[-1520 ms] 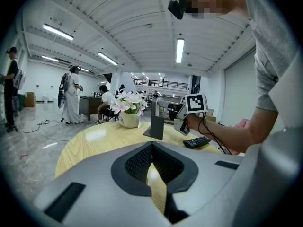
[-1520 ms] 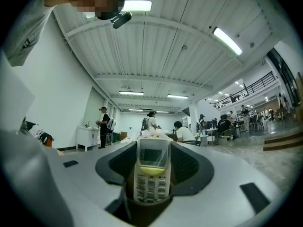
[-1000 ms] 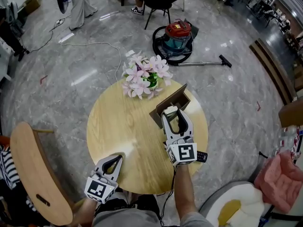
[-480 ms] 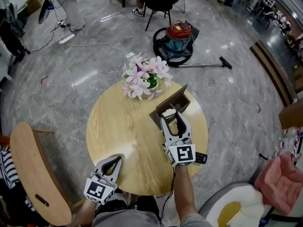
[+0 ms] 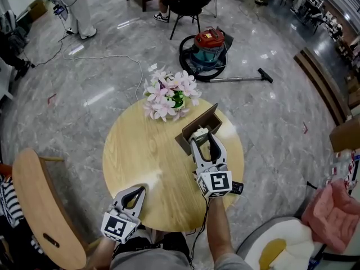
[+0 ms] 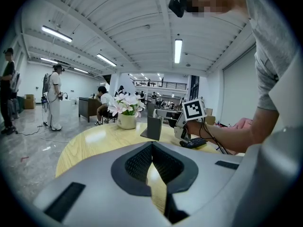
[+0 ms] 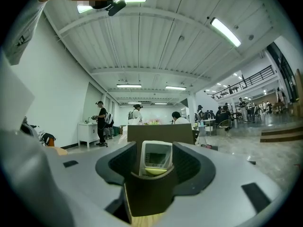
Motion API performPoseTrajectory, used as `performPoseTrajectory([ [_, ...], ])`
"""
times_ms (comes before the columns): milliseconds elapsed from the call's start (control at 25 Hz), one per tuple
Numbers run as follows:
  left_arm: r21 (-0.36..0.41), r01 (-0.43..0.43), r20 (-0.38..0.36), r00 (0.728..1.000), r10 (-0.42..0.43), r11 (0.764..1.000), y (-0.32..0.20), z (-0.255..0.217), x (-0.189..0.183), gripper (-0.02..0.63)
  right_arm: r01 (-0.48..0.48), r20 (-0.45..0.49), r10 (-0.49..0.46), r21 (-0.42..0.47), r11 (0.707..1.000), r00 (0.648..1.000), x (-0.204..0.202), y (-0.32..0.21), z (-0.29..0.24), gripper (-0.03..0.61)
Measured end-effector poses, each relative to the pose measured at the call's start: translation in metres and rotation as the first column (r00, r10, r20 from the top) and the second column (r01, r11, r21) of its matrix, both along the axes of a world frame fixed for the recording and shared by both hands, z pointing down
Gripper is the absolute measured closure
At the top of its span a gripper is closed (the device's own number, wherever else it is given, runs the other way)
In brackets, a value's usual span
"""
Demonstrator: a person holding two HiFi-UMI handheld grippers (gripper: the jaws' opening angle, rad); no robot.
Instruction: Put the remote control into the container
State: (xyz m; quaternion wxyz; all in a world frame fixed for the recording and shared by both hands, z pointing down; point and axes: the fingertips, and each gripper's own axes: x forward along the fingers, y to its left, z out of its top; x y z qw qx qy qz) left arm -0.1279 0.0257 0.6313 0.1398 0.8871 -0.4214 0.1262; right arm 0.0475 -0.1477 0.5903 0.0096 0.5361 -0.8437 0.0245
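Two grippers, one item in transit.

Item: white remote control [image 7: 156, 156], display turned back toward the gripper; pinched between the pads of your right gripper [image 5: 203, 139]; held at the near wall of the brown container [image 5: 207, 118]; not yet inside.

Left gripper [image 5: 134, 191]: jaws pressed together on nothing; parked at the near edge of the round table [image 5: 146, 151]; best left there.

Also on the table: a flower pot [image 5: 169, 97] just behind the container; a black remote [image 5: 237, 188] beside your right wrist.

Handling, as I judge it:
- bring the remote control fully over the opening before you lower it, since the near wall stands between it and the inside;
- hold the squeeze until its lower end is past the rim;
- lower it slowly, so it slides in rather than catching an edge or tipping the container;
- spread the jaws only once it rests on something;
- draw back the way you point, clear of the flower pot.
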Motion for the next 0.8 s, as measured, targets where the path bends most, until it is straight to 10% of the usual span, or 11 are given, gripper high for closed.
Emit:
performPoseTrajectory([
  [800,0.082,-0.024,-0.012,1.000,0.025,0.996,-0.017,-0.121,0.007,0.607,-0.002,-0.010,0.001,-0.117,0.993,1.000,0.012,0.034,-0.071,0.360],
])
